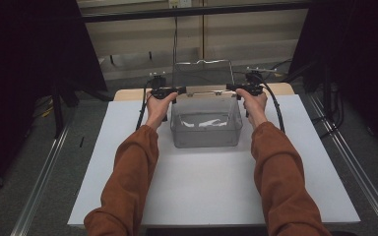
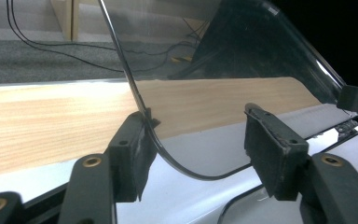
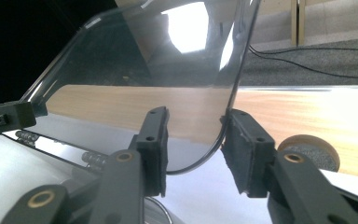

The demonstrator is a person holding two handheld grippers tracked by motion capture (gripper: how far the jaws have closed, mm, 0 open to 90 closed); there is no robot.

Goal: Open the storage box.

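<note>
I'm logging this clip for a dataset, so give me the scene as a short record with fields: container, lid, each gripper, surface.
container: clear plastic bin, upright, mid-table
lid: clear hinged lid, raised upright at the bin's far edge
left gripper: left gripper, jaws open around the lid's lower corner; one pad touches the lid edge, the other stands apart
right gripper: right gripper, jaws open around the opposite lower corner; one pad at the edge
surface: white board over a wooden tabletop
</note>
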